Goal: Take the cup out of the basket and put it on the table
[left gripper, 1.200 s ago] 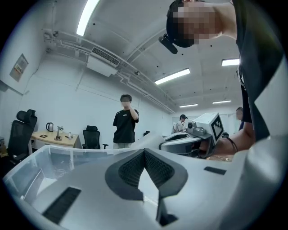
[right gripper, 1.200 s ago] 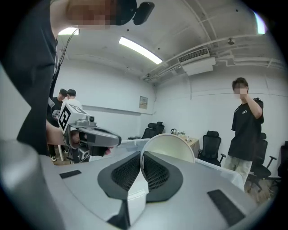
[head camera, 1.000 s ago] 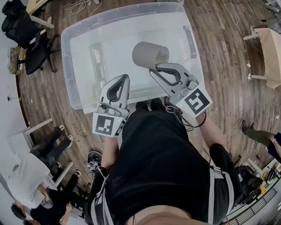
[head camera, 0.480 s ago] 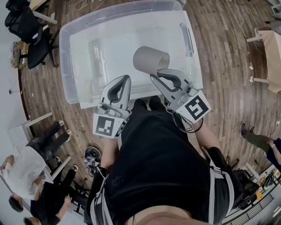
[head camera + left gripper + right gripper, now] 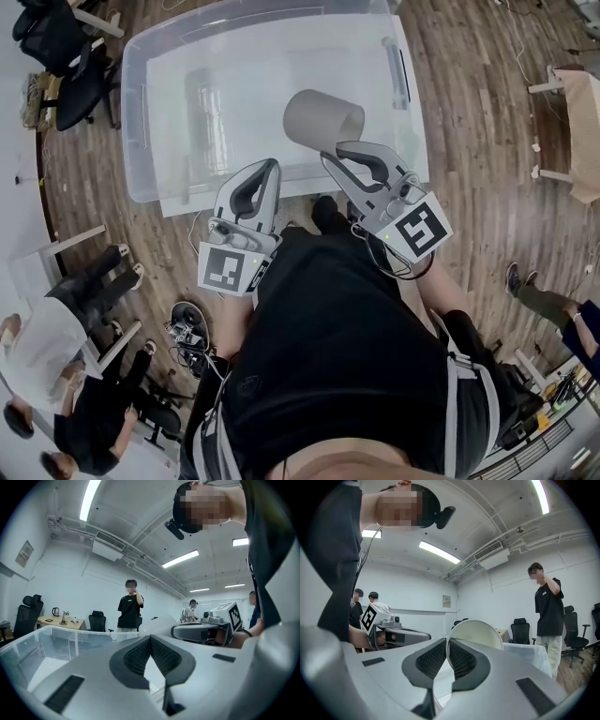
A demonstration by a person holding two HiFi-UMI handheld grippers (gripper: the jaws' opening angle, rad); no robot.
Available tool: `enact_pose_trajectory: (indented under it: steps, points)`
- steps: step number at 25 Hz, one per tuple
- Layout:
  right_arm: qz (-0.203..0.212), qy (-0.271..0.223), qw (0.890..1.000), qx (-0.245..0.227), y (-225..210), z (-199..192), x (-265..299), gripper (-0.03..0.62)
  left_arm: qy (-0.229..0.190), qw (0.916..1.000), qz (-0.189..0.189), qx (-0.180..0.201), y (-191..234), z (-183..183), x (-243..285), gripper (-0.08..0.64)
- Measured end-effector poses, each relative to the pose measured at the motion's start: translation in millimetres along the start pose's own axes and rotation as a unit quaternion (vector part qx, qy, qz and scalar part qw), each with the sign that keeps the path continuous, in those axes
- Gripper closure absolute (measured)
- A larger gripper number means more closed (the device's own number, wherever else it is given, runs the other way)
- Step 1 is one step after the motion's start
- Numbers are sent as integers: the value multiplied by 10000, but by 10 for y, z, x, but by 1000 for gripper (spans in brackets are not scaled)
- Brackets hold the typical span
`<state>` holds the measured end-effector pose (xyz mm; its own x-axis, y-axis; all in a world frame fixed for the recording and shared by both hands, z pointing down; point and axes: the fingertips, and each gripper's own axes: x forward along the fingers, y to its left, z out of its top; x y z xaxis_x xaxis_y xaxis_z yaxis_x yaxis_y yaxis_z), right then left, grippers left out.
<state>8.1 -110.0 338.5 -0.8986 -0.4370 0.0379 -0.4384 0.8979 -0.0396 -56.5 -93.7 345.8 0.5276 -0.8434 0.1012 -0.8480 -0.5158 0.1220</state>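
A grey-beige cup (image 5: 322,119) hangs tilted over the near right part of a large clear plastic bin (image 5: 141,131), its mouth facing right. My right gripper (image 5: 330,148) is shut on the cup's rim. In the right gripper view the rim wall runs between the pads at the gripper (image 5: 447,641), and the cup's pale inside (image 5: 480,634) shows just beyond. My left gripper (image 5: 271,166) hovers at the bin's near edge, left of the cup. It is shut with nothing in it, and its pads meet at the tips in the left gripper view (image 5: 150,637).
The bin stands on a wooden floor (image 5: 469,112). Black office chairs (image 5: 61,61) stand at the upper left and seated people (image 5: 66,375) at the lower left. A pale table (image 5: 583,103) is at the far right. A person in black (image 5: 130,609) stands beyond the bin.
The bin has slid toward the top of the head view, so both grippers and the held cup now sit nearer its front edge. The grip on the cup is unchanged.
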Motion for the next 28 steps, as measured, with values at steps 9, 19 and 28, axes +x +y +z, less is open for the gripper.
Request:
enact_pose_trajectory:
  steps: [9, 19, 28]
  points:
    - [-170, -89, 9998, 86, 546, -26, 1, 557, -97, 9999, -115, 79, -84, -29, -564, 541]
    - [-226, -170, 9996, 53, 1361, 43, -220, 557, -139, 9996, -225, 70, -327, -110, -1409, 541]
    - [-310, -121, 9994, 106, 2189, 20, -450, 557, -148, 9992, -360, -76, -568, -277, -2229, 541]
